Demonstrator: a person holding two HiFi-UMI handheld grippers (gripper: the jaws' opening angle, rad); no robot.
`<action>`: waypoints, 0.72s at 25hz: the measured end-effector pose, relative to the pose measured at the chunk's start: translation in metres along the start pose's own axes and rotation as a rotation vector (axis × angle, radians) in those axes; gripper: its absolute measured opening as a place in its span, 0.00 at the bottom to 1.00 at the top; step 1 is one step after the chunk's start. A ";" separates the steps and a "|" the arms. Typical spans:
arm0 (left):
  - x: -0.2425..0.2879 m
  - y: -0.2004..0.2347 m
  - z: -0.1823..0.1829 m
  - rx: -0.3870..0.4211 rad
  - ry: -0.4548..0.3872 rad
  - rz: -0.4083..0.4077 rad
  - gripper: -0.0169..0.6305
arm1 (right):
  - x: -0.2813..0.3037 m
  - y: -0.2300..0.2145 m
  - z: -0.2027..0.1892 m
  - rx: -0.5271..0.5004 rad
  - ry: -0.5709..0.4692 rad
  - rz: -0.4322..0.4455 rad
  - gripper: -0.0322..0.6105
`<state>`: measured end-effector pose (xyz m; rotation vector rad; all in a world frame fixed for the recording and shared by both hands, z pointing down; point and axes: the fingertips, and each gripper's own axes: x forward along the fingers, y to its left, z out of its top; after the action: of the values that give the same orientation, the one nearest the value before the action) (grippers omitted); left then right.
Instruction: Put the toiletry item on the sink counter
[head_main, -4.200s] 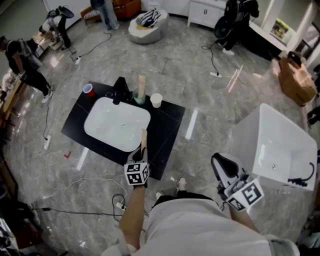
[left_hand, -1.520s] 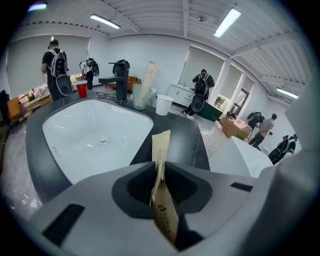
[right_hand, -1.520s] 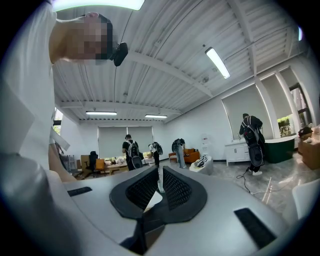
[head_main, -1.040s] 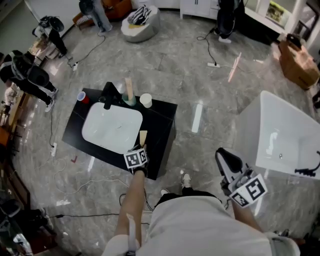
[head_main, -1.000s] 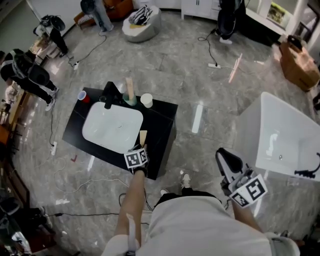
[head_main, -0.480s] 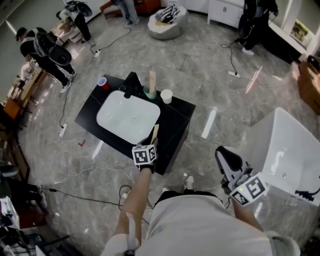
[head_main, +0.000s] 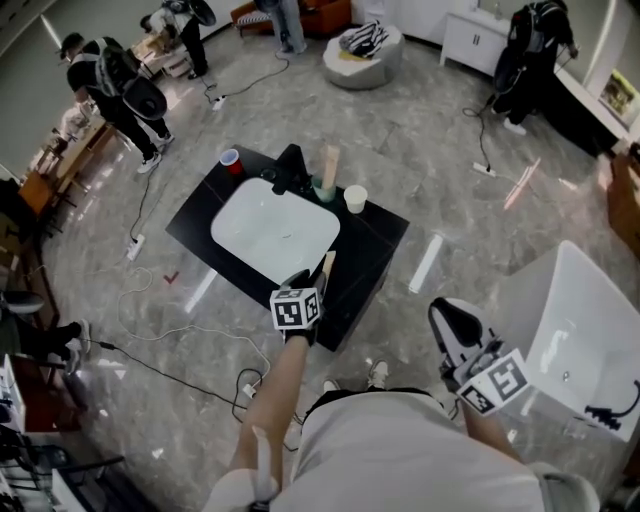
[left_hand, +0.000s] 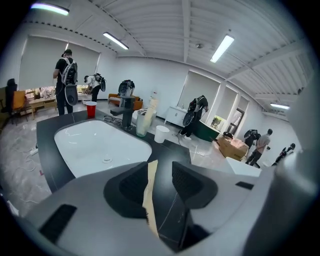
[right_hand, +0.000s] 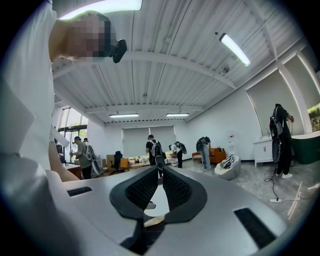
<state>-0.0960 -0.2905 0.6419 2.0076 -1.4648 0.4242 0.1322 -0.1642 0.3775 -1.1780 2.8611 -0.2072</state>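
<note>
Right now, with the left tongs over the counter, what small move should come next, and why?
Probably draw the left tongs straight back: they stand open, and the beige item between them seems to rest on the black counter beside the basin.

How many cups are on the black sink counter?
3: a red plastic cup at the far left corner, a pale green tumbler holding a beige tube beside the black faucet, a white cup right of it. None seem hidden.

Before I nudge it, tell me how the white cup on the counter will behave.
The white cup looks like a thin disposable one, so probably light and easily crushed. It stands upright, so a high push may tip it. The glossy counter would likely let it slide.
</note>
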 end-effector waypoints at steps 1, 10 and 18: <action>-0.004 0.001 0.003 -0.007 -0.013 -0.001 0.25 | 0.002 0.002 0.000 -0.001 0.001 0.007 0.13; -0.034 0.023 0.022 -0.010 -0.088 0.032 0.03 | 0.028 0.023 -0.001 -0.012 0.010 0.064 0.13; -0.069 0.012 0.057 0.049 -0.200 0.019 0.03 | 0.031 0.028 -0.010 -0.004 0.035 0.047 0.13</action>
<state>-0.1354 -0.2788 0.5618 2.1267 -1.6081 0.2758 0.0896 -0.1649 0.3834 -1.1171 2.9171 -0.2224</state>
